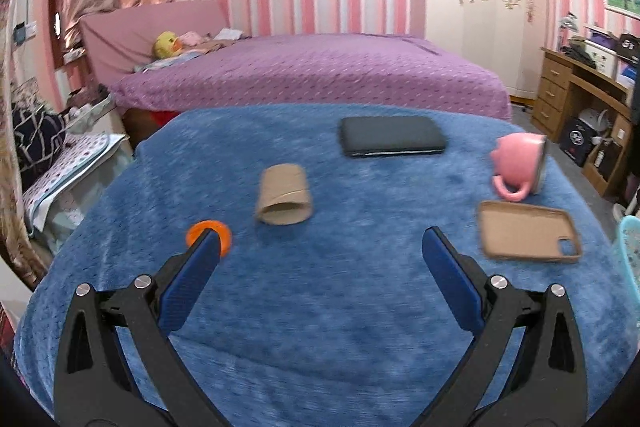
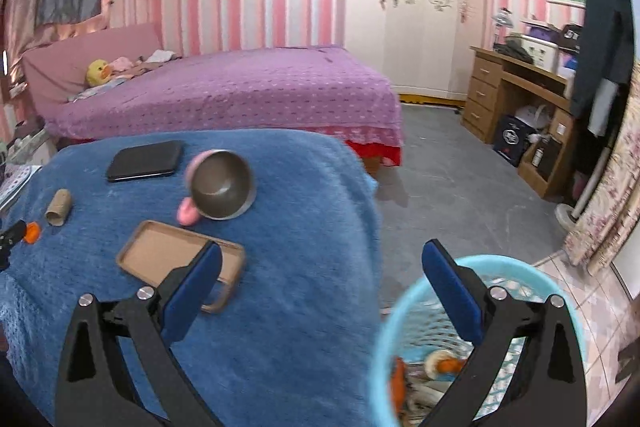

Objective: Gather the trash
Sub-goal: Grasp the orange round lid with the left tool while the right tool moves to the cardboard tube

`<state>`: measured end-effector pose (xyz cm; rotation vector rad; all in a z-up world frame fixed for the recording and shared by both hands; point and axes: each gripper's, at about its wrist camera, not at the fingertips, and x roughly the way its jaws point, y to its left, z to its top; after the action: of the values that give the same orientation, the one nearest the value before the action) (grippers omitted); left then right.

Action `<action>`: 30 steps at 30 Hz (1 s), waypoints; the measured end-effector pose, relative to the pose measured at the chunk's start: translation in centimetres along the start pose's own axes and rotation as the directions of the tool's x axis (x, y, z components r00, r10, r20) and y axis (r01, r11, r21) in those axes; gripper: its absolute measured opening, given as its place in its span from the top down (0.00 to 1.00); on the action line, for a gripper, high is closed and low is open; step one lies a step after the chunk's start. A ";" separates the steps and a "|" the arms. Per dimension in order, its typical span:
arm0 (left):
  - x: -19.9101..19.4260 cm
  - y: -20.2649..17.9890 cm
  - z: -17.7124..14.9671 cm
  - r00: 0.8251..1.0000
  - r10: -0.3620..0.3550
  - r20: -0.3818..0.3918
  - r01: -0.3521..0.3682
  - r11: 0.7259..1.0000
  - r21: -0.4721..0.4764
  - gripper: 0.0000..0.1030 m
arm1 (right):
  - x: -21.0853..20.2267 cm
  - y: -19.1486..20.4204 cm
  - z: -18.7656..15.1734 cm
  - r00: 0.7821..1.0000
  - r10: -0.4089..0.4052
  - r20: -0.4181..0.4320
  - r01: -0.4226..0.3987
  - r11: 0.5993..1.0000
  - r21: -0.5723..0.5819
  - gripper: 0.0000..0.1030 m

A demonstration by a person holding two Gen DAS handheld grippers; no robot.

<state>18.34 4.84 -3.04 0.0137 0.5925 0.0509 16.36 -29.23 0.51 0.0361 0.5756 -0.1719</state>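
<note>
Cardboard tube up next, both sets of fingers spread wide and holding nothing

The brown cardboard toilet-roll tube [image 1: 284, 195] lies on its side mid-way across the blue fleece-covered counter [image 1: 320, 307], just ahead of the left gripper [image 1: 322, 245]. It looks light and crushable, so I'd pinch gently across the middle. Long axis runs roughly front to back, open end toward the camera. The right gripper [image 2: 322, 259] hovers near the light blue mesh basket [image 2: 400, 311].

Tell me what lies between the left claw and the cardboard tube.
Only bare blue blanket. In the left wrist view, the open left claw faces the cardboard tube with nothing between them.
</note>
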 end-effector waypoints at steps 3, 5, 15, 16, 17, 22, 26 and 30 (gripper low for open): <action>1.4 2.1 -0.2 1.000 0.018 -0.023 -0.019 1.000 -0.013 0.05 | 0.8 2.5 0.3 1.000 0.029 -0.006 -0.029 0.999 -0.015 0.05; 2.5 3.4 -0.3 0.998 0.016 -0.054 -0.017 1.000 -0.015 0.05 | 1.3 4.3 0.5 0.999 0.050 -0.005 -0.051 0.998 -0.025 0.05; 7.0 8.5 -0.7 0.977 0.120 -0.175 -0.128 0.991 -0.034 0.05 | 4.1 12.8 1.1 0.989 0.147 -0.029 -0.149 0.982 -0.119 0.05; 7.5 8.9 -0.7 0.975 0.117 -0.186 -0.125 0.992 -0.032 0.05 | 4.4 13.4 1.2 0.987 0.157 -0.036 -0.160 0.980 -0.121 0.05; 7.9 9.1 -0.7 0.975 0.107 -0.196 -0.117 0.993 -0.036 0.05 | 4.7 13.9 1.4 0.985 0.164 -0.044 -0.168 0.978 -0.123 0.05; 9.7 10.0 -0.8 0.964 0.062 -0.258 -0.084 0.994 -0.076 0.06 | 6.3 15.8 1.7 0.986 0.158 -0.061 -0.165 0.977 -0.133 0.05; 10.8 10.6 -0.8 0.957 0.047 -0.287 -0.080 0.991 -0.104 0.26 | 7.6 16.7 1.9 0.981 0.172 -0.094 -0.182 0.977 -0.114 0.05; 10.3 11.0 -0.6 0.965 0.044 -0.259 -0.074 0.992 -0.106 0.61 | 8.2 18.3 2.0 0.975 0.195 -0.110 -0.208 0.970 -0.126 0.05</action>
<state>26.02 16.35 -9.00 -0.0884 0.8477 0.1464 27.38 -12.63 -2.54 -0.0300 0.6751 0.0677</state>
